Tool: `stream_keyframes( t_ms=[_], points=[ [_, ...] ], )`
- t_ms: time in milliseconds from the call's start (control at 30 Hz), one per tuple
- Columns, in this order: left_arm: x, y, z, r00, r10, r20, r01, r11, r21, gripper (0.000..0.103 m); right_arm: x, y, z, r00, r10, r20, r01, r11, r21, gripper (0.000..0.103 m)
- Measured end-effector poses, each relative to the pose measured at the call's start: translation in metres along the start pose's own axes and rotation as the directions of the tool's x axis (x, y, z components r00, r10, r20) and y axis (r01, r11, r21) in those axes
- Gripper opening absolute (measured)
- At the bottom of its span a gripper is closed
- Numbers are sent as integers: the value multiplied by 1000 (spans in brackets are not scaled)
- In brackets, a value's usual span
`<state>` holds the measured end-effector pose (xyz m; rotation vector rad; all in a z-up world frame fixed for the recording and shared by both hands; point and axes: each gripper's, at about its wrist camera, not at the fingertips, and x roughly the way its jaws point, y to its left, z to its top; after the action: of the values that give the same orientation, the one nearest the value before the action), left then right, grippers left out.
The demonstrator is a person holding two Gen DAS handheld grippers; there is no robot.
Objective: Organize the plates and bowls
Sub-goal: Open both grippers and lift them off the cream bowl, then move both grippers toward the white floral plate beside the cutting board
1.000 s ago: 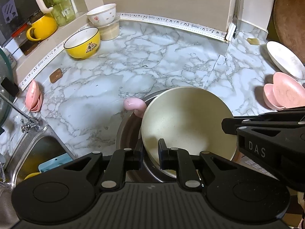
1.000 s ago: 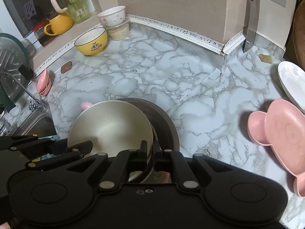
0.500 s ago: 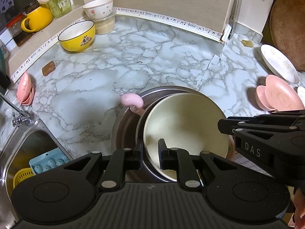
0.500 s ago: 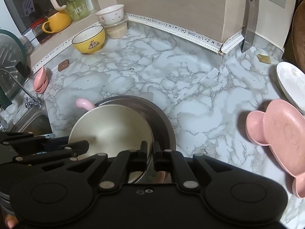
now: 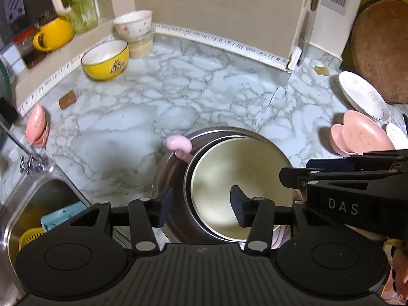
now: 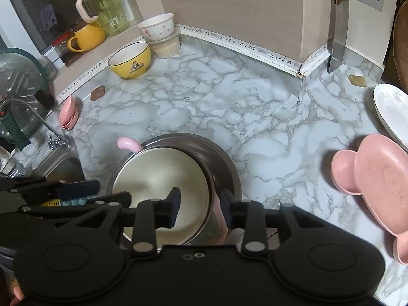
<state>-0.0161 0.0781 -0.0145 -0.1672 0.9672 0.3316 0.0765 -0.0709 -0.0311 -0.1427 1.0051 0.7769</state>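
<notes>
A cream bowl (image 5: 239,178) (image 6: 158,181) rests inside a wider steel bowl (image 5: 168,178) (image 6: 219,158) on the marble counter. A pink curved piece (image 5: 177,144) (image 6: 127,144) sticks out at the steel bowl's far left rim. My left gripper (image 5: 201,204) straddles the cream bowl's near left rim; its jaws are opening and the pads stand off the rim. My right gripper (image 6: 201,204) straddles the near right rim, jaws also opening, pads clear of it. Something pink (image 6: 219,224) shows under the cream bowl there.
A yellow bowl (image 5: 104,60) and a white flowered bowl (image 5: 132,23) stand at the back left. Pink plates (image 6: 377,176) and a white plate (image 5: 362,94) lie at the right. Small pink dishes (image 5: 37,125) lean by the sink (image 5: 33,204). A cleaver (image 6: 338,38) hangs on the wall.
Both grippers, shut on the cream bowl's rim before, have let go and spread their jaws. The cream bowl has settled lower into the steel bowl.
</notes>
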Motion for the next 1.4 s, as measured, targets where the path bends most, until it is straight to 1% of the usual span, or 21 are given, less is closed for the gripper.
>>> stream_keyframes(
  t_ms=[100,200,267,333,400,467,567,633,700,733,900,967,1000,1033,1200,1400],
  points=[
    [-8,-3,1,1000,-5,21,5,1000,8,48,-9,-1,-1,1000,-2,12,2,1000,-10,37],
    [-16,-6,3,999,-7,45,7,1000,9,48,-21,-5,-2,999,-12,36,12,1000,-11,50],
    [-22,-8,5,998,-19,59,19,1000,10,48,-30,-10,-2,998,-18,56,18,1000,-9,66],
    [-26,-12,7,997,-31,73,30,999,18,48,-40,-15,-4,997,-19,72,20,1000,-9,74],
    [-32,-20,8,995,-39,90,36,999,40,48,-49,-20,-5,996,-28,86,29,1000,-7,76],
    [-37,-29,9,993,-50,106,44,997,60,49,-59,-25,-6,994,-32,100,32,999,-5,81],
    [-44,-40,11,989,-65,130,55,995,80,52,-75,-30,-8,990,-49,133,50,999,-7,83],
    [-49,-46,13,986,-72,148,60,994,89,59,-84,-35,-9,987,-61,152,63,998,-6,84],
    [-52,-53,14,983,-85,160,69,992,103,61,-94,-40,-11,982,-75,173,77,997,-6,88],
    [-54,-58,15,982,-92,165,74,991,112,61,-98,-43,-12,980,-82,182,84,996,-6,90],
    [-58,-79,19,978,-107,180,81,986,146,61,-115,-56,-16,973,-111,204,112,994,7,92],
    [-57,-87,22,977,-116,180,89,985,150,65,-120,-65,-16,970,-124,211,122,992,19,100],
    [-56,-91,24,976,-120,181,93,984,151,71,-122,-69,-17,968,-126,218,124,992,25,101],
    [-56,-95,26,975,-124,185,96,983,153,73,-124,-74,-17,966,-129,222,126,992,31,101],
    [-48,-127,40,968,-163,189,128,974,184,73,-132,-104,-14,963,-144,226,133,989,63,102],
    [-28,-172,59,967,-205,150,171,963,210,73,-134,-152,-12,961,-183,206,161,980,118,102]
  ],
)
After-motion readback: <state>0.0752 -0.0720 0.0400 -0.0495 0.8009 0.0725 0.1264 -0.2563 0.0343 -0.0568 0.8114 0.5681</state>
